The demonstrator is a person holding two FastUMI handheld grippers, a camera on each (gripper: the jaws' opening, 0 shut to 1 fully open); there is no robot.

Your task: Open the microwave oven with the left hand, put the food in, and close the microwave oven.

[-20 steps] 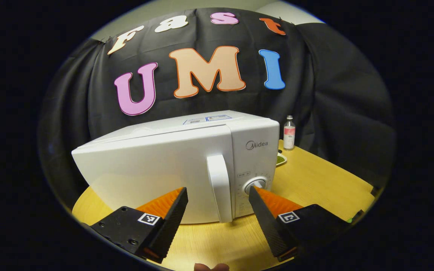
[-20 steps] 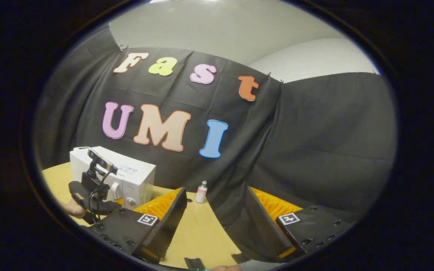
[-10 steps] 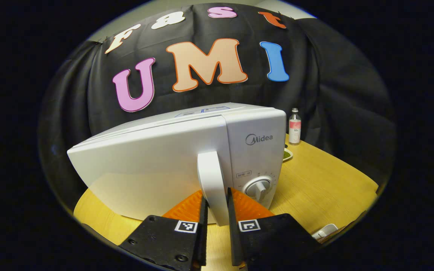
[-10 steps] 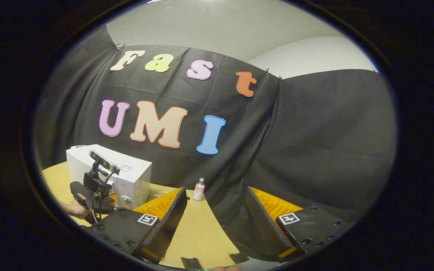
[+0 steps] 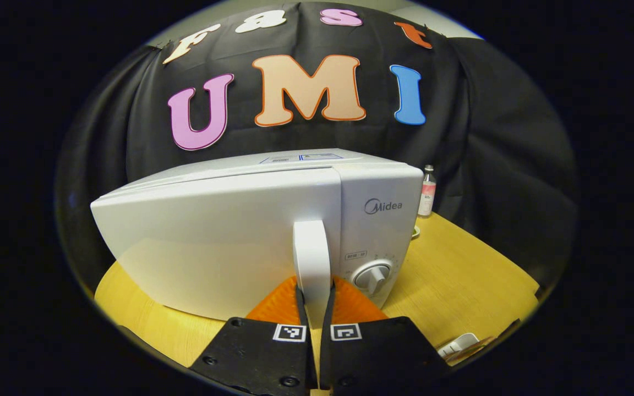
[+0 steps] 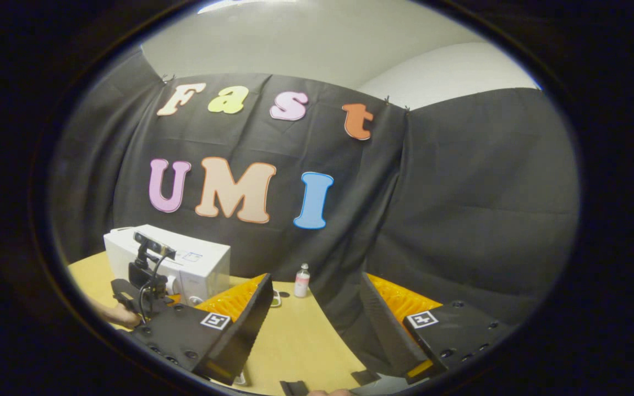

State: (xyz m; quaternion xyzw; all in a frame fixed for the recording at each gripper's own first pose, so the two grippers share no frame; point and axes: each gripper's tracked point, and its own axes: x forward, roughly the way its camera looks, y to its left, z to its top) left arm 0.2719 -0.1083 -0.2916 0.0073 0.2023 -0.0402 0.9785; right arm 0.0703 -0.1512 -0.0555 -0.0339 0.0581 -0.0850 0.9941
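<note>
— White plastic between the fingers, is that the door handle?

— Yes. In the left gripper view the left gripper (image 5: 314, 305) has both fingers pressed on the lower end of the microwave's upright handle (image 5: 312, 258), one on each side. The door (image 5: 223, 242) looks flush with the body, so I judge the opening step is just under way: grip made, pull not yet done.

— And the other tool?

— The right gripper (image 6: 314, 308) hangs with its fingers spread wide and nothing between them, off to the side above the yellow table (image 6: 300, 341). From there the microwave (image 6: 196, 264) sits near the table's far left, with the left hand (image 6: 121, 314) at its front.

— Where's the food?

— A small dish (image 5: 415, 232) peeks out just behind the microwave's right edge, near a little bottle (image 5: 427, 191); what it holds I can't tell.

— Next?

— Probably a pull along the door's arc, hinge on the left, keeping the squeeze firm so the smooth handle doesn't slip and the oven doesn't slide.
</note>
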